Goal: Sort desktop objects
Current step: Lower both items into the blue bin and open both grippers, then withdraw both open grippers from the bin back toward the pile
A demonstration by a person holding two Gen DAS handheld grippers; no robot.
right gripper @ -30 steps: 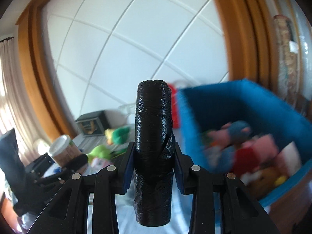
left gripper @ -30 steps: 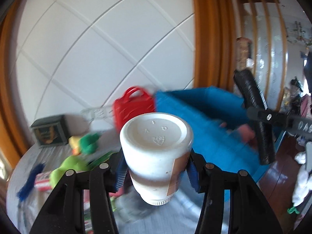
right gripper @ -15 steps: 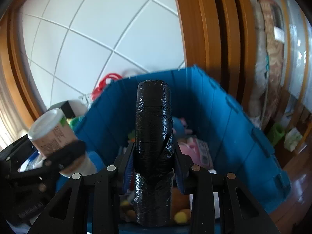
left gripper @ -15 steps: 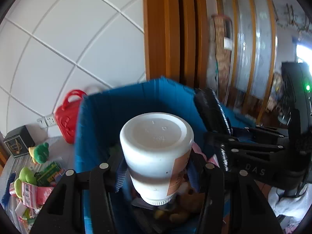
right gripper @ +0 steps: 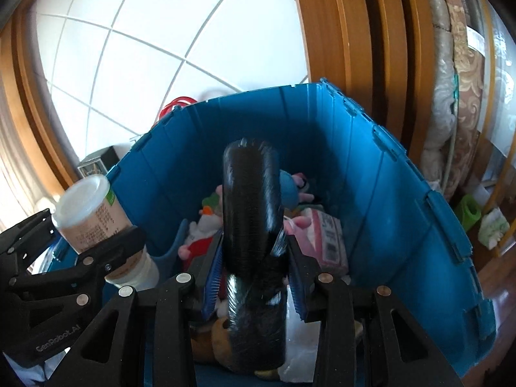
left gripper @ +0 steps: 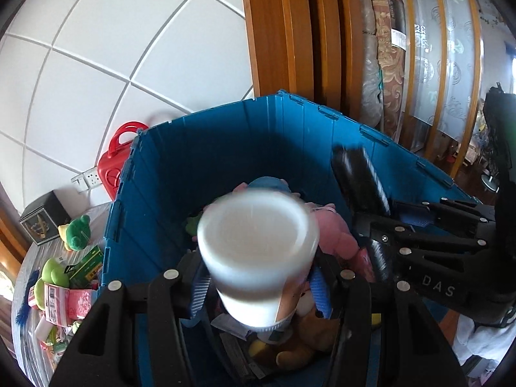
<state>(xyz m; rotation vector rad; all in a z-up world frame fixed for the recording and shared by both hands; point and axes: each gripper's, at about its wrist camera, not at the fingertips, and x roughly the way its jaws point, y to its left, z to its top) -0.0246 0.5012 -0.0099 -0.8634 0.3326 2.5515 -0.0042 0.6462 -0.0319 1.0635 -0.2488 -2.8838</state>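
Item one: cup (left gripper: 258,251), white-lidded, with a printed paper sleeve. It is being judged light and fairly stiff, though the thin wall is likely to dent under a hard squeeze and the smooth sleeve may be slippery; the mid-body, below the lid, is being taken as the sound place for a hold. It is being carried between the pads of the left gripper (left gripper: 258,293), over the open blue bin (left gripper: 193,167), its lid blurred in the left view. The jaws have just been opening, and the blue pads are being seen to stand slightly off the cup's sides; whether any contact is being kept cannot be told for certain.

Item two: black roll (right gripper: 251,206), wrapped in glossy film. It is being judged light to moderate, firm along its length, slick on the surface; the middle is being used for the hold. It is being clamped upright at a narrow opening by the right gripper (right gripper: 254,277), pads pressing both sides, above the bin's soft toys (right gripper: 206,232).

Remaining on the table (left gripper: 32,348): green plush (left gripper: 75,232), small packets.
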